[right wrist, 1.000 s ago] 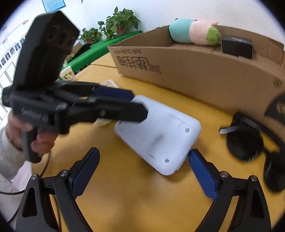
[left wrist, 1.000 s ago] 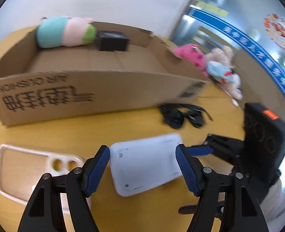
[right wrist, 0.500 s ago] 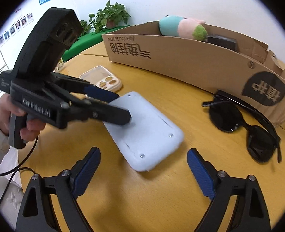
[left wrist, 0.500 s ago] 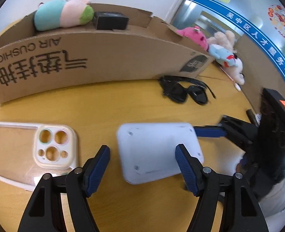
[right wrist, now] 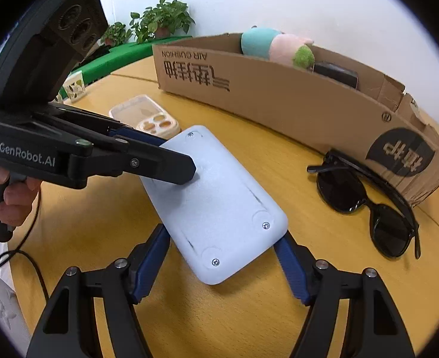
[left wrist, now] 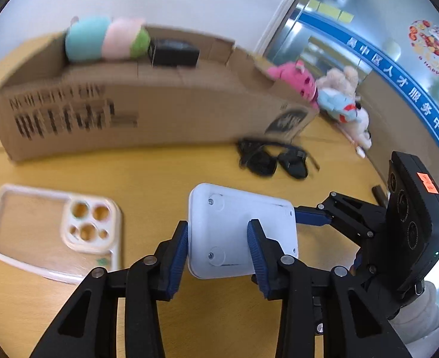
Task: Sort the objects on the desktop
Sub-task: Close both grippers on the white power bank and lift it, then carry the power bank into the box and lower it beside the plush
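Note:
A flat white device with corner screws lies face down on the wooden table; it also shows in the right wrist view. My left gripper is shut on its near left end, one pad on top and one at the edge. My right gripper has its jaws closed in on the device's other end, touching both sides. Black sunglasses lie beside the cardboard box. A clear phone case lies to the left.
The box holds a teal-and-pink plush and a black object. More plush toys lie at the box's right end. Potted plants stand at the back in the right wrist view.
Both grippers closed from wide open onto the white device. The left gripper moved forward over its end; the right gripper came in to its other end.

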`<state>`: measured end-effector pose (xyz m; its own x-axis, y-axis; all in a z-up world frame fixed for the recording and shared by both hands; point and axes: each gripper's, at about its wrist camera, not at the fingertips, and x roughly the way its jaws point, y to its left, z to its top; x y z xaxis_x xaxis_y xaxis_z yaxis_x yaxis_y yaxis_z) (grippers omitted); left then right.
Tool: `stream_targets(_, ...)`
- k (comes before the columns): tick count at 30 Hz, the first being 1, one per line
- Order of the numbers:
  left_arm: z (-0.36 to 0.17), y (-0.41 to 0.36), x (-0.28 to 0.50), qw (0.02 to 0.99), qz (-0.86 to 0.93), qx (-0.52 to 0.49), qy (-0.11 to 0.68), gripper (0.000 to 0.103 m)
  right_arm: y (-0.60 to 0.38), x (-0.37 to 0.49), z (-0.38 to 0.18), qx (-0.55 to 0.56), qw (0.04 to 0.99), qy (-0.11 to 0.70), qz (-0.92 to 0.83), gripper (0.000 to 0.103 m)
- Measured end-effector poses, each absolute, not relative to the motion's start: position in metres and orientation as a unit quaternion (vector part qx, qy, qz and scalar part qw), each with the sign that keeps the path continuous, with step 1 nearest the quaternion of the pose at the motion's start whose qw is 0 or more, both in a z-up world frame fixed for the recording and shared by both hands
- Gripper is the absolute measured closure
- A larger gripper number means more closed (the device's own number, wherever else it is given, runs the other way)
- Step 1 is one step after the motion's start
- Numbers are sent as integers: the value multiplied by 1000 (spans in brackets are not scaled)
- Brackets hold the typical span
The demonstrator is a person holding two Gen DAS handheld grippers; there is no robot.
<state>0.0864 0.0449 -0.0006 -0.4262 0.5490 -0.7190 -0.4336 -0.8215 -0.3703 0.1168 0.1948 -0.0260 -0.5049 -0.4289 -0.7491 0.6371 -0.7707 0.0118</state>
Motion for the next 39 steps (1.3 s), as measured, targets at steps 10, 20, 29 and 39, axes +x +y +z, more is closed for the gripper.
stream_targets(10,90,24,50,282,888,-356,-70,67,174,74,60,308,318,176,-880,31)
stream_targets(20,165,-26,-46,250,915,-305,-83,67,133,-29,137,258,374,184,-872,32)
stream_targets(29,144,-48,-148,196,913,-346,-88,67,91,-135,117,310,411,186,-837,32)
stream_targets(39,61,-51,-235,140,868,-472,-72,67,60,-216,17,429,439,144,-776,31)
